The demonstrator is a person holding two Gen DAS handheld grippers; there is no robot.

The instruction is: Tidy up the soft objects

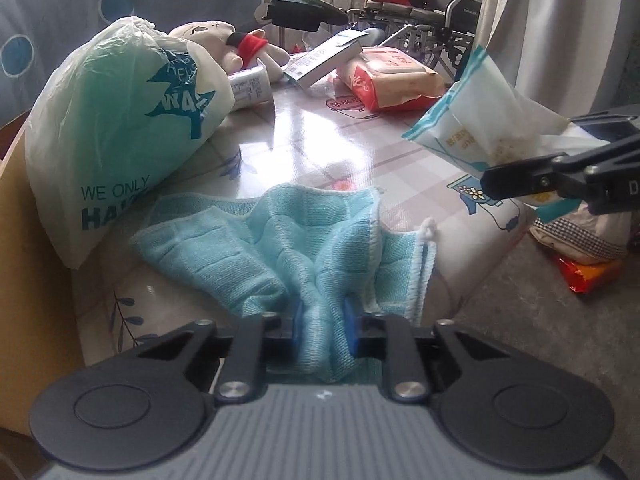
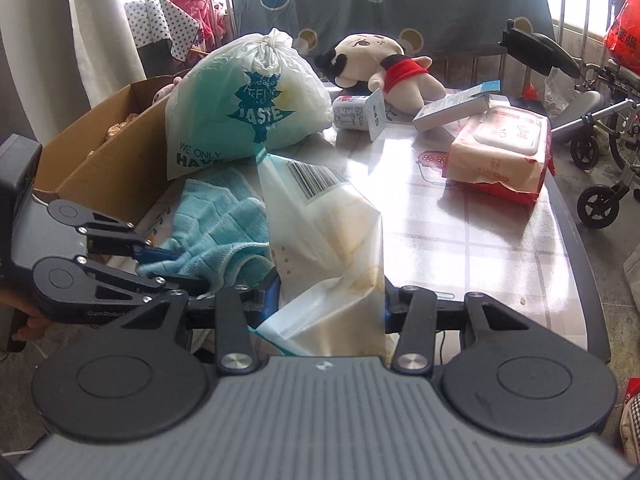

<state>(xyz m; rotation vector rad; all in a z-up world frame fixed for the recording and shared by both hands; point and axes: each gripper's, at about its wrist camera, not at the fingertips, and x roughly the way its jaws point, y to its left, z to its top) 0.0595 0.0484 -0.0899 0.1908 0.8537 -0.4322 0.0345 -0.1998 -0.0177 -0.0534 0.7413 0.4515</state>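
- On the near edge of the glossy, plaid-printed table (image 1: pixel 304 136), a light-blue terry towel (image 1: pixel 256 248) lies crumpled in soft ridges, its white-stitched hem curling at one corner.
- Left gripper (image 1: pixel 323 320): narrow, its blue pads pinching a bunched fold of the towel at the table's edge.
- Right gripper (image 2: pixel 328 308): clamped on a crinkly white plastic pouch (image 2: pixel 324 240) with teal trim and a barcode, held up off the table.
- Just beside the towel sits a knotted, puffy plastic bag (image 1: pixel 120 132), translucent white with teal print, touching the towel's far side.
- An open brown cardboard box (image 2: pixel 104 148) stands against the bag, off the table's side.
- Farther back lies a plush doll (image 2: pixel 384 68) in a red top, a small white carton (image 2: pixel 352 112) near it.
- A flat rectangular box (image 2: pixel 452 110) leans on a soft pack of wipes (image 2: pixel 500 148) with a hard lid.
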